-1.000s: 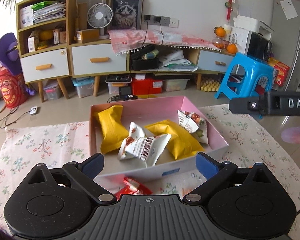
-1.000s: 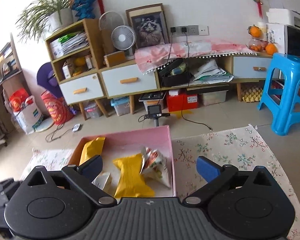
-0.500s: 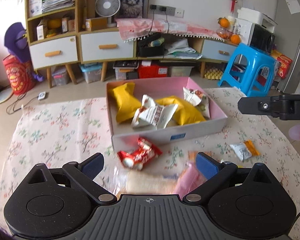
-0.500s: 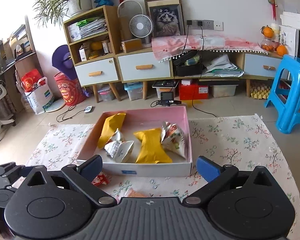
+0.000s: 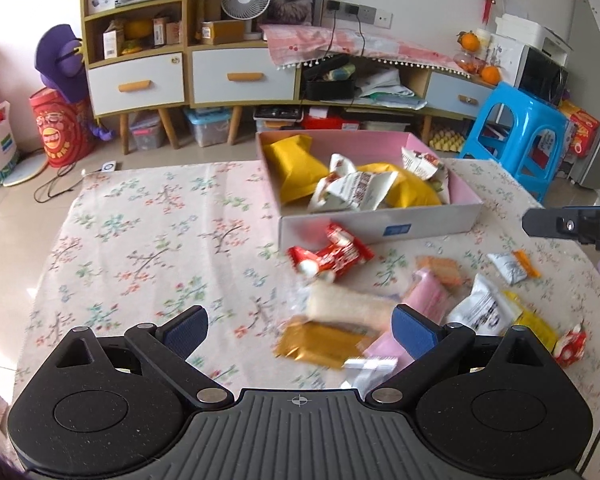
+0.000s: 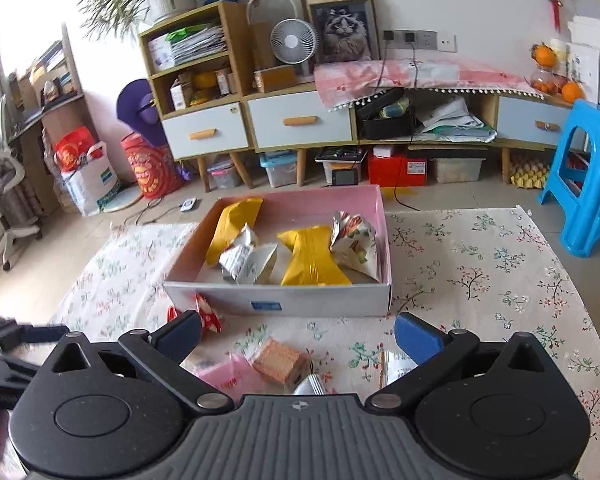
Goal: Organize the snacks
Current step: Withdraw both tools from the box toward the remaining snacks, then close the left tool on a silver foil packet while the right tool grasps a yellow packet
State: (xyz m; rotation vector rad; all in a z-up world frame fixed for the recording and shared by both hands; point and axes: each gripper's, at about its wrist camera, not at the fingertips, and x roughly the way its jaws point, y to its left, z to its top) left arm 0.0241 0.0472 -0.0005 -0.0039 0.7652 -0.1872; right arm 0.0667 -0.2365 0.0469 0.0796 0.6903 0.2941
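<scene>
Both tools hang above the worktop [image 5: 148,240] with nothing between their pads. The left tool [image 5: 300,326] is spread wide over the loose pile in front of the pink box [image 5: 380,226]; the right tool [image 6: 298,330] is spread just as wide, nearer the box's front wall.

The box already holds 2 yellow bags [image 6: 314,256] and 2 white packets [image 5: 352,190]. Outside it lie a red wrapper [image 5: 328,256] touching the box front, a pale rice cracker pack [image 5: 346,306], a gold packet [image 5: 320,344], a pink packet [image 5: 424,300], an orange biscuit pack [image 6: 278,362] and some small sachets to the right.

The step looks like choosing the next snack. The rice cracker pack sits nearest the left tool's gap; I would come straight down across its short side, close gently so the crackers do not crush, and lift clear of the gold packet that it overlaps. Slippery film may slide, so grip the body, not the loose seam.

Compared with 0.5 s ago, the left view has pulled back and swung left: the box now sits up and right, and more loose snacks show. The right view has likewise dropped lower, bringing the biscuit pack into sight.
</scene>
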